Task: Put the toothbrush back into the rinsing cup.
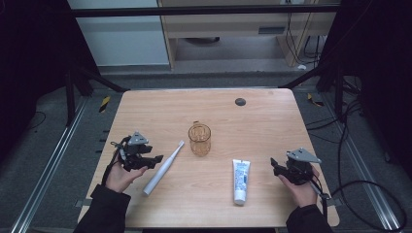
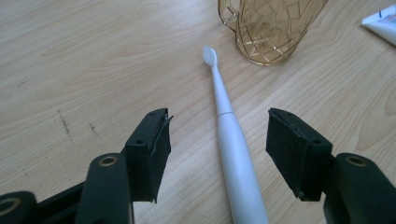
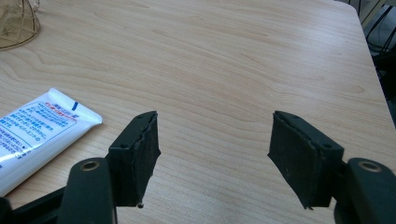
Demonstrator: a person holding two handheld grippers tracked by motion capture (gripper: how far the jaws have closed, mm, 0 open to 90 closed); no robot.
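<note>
A white electric toothbrush (image 1: pixel 163 169) lies slantwise on the wooden table (image 1: pixel 145 111), brush head toward an amber plastic cup (image 1: pixel 199 139). My left gripper (image 1: pixel 154 162) is open just left of the handle; in the left gripper view the toothbrush (image 2: pixel 231 144) runs between the spread jaws, with the cup (image 2: pixel 268 25) beyond it. A white toothpaste tube (image 1: pixel 240 180) lies right of centre. My right gripper (image 1: pixel 276 167) is open to the right of the tube, holding nothing; the tube (image 3: pixel 37 135) lies left of its jaws in the right gripper view.
A small dark round disc (image 1: pixel 240 102) sits in the table's far side. Cables and metal frame rails lie on the floor around the table. Bare wood stretches behind the cup and ahead of the right gripper.
</note>
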